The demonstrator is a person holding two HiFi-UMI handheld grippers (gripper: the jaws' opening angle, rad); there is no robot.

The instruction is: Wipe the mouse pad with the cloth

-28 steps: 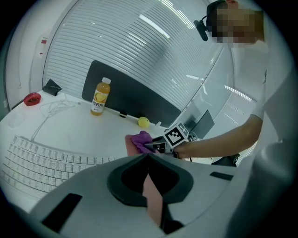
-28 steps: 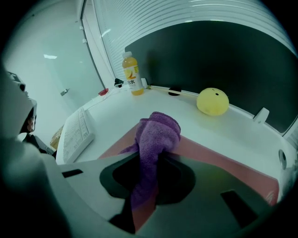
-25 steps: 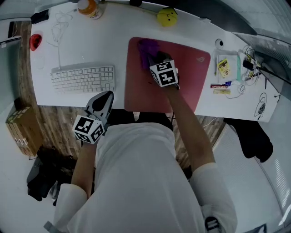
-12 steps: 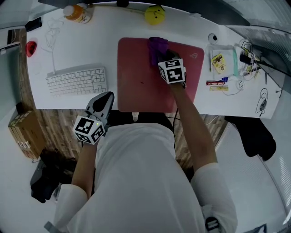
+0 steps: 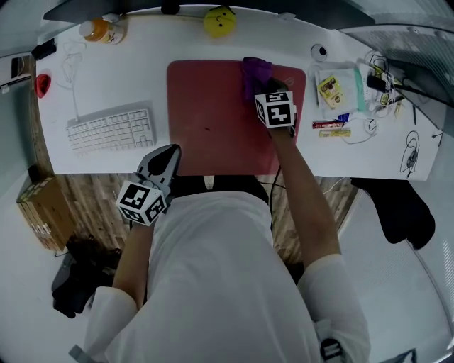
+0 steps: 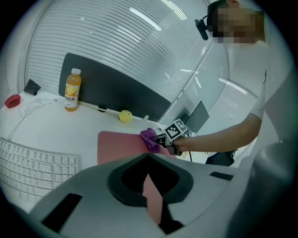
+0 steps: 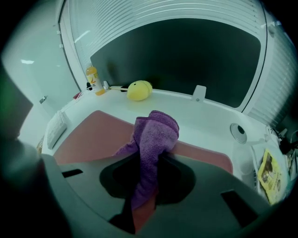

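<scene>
- The right gripper (image 5: pixel 259 91) is clamped on a purple cloth (image 5: pixel 256 74). In the right gripper view, the cloth runs up between the two jaws and bunches in a fold ahead of them.
- The cloth sits on the red mouse pad (image 5: pixel 209 113), at the pad's far edge and toward its right corner.
- The left gripper (image 5: pixel 169 152) is closed with nothing in it, and only a thin slit shows between the jaws. It is held just off the mouse pad's near left corner, at the edge of the white desk (image 5: pixel 106 81).
- A white keyboard (image 5: pixel 110 129) lies left of the mouse pad, close beside it.
- A yellow soft toy (image 5: pixel 220 21) sits beyond the mouse pad's far edge, and an orange drink bottle (image 5: pixel 103 30) lies farther left of the toy.
- Small packets (image 5: pixel 328 88) lie right of the mouse pad.
</scene>
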